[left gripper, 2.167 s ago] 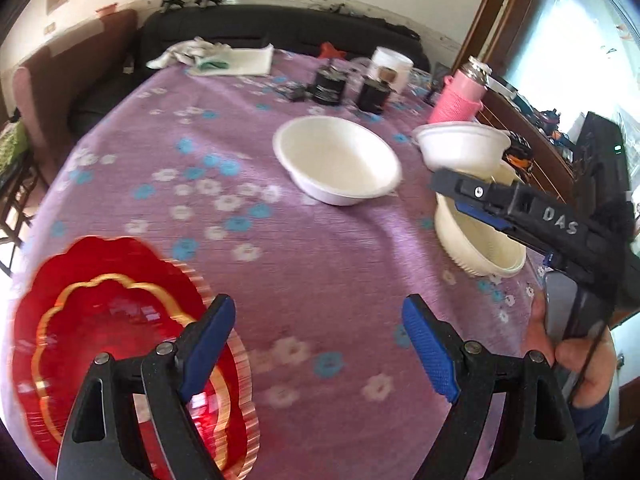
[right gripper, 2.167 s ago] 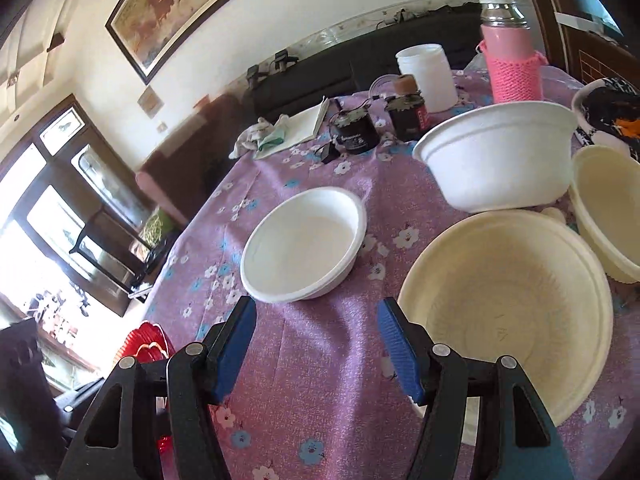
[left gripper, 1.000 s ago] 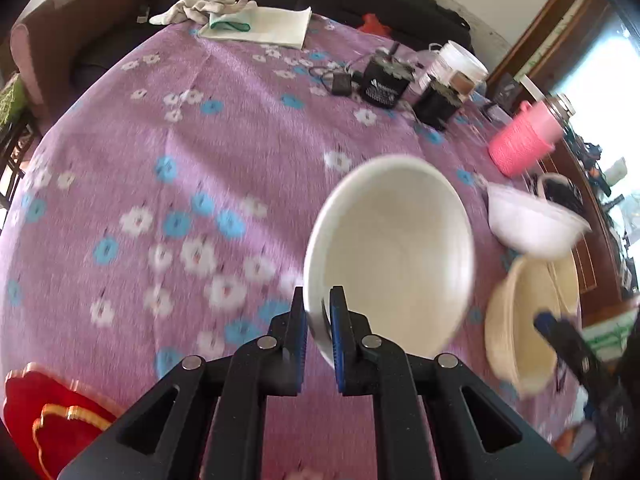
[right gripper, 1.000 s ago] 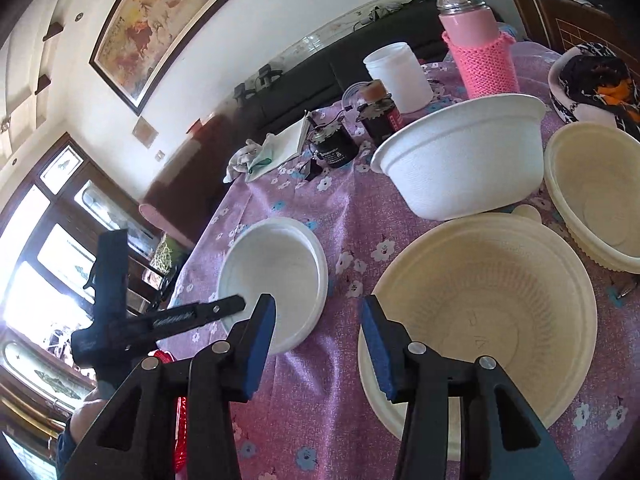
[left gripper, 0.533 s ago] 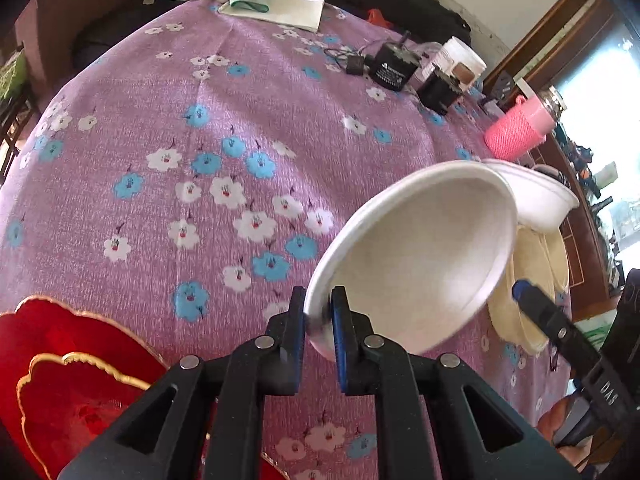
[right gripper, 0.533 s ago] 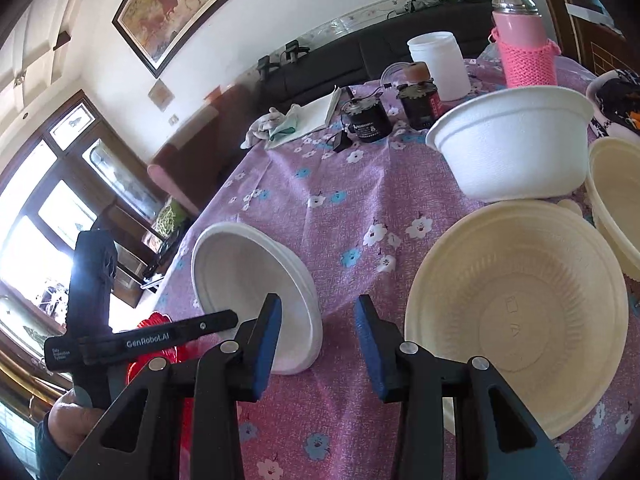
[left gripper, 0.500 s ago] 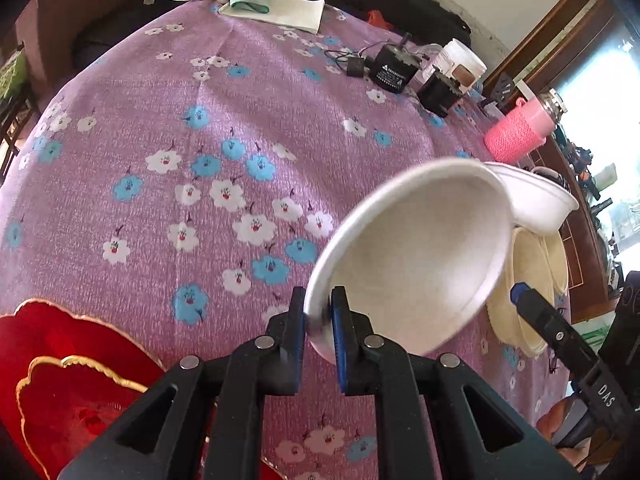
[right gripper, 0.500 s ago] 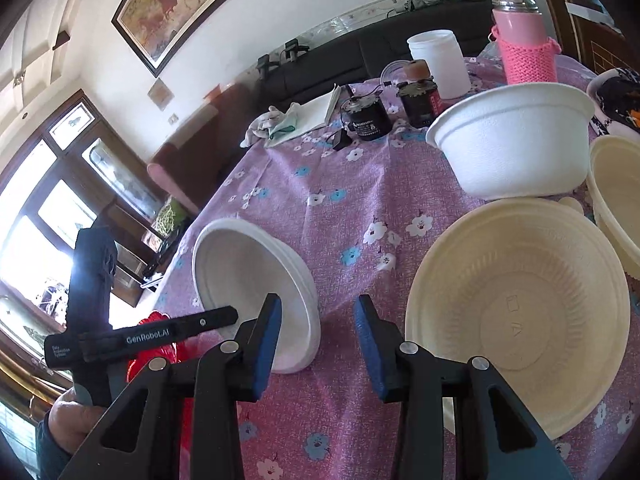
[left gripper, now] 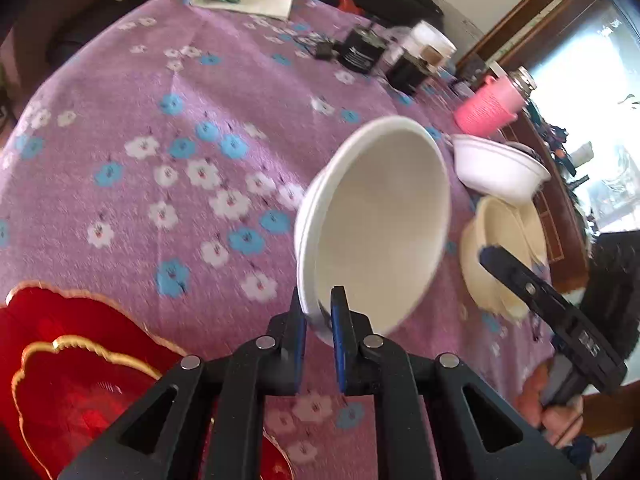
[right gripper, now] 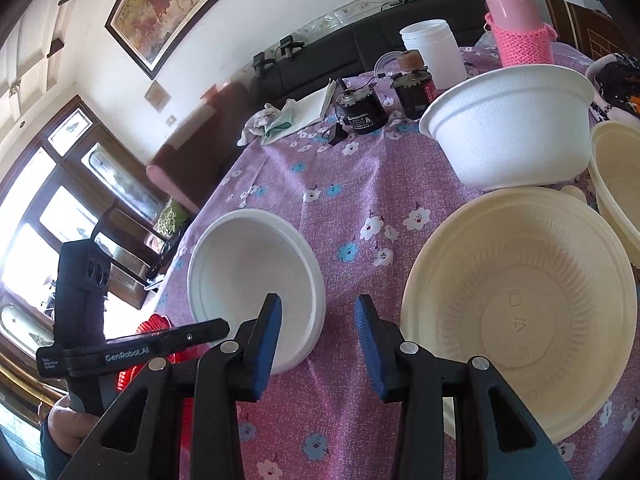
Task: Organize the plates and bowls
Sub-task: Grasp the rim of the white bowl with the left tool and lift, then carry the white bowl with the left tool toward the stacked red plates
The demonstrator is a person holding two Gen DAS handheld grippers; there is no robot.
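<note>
White foam bowl (left gripper: 380, 224) is tilted above the purple flowered tablecloth (left gripper: 168, 120), its near rim pinched between the left gripper (left gripper: 318, 320) fingers. The right gripper (right gripper: 318, 320) is open, holding nothing.

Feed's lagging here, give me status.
Left gripper shut on white foam bowl, lifted, tilted. Right gripper open, empty. Cream plastic bowl beside it.
</note>
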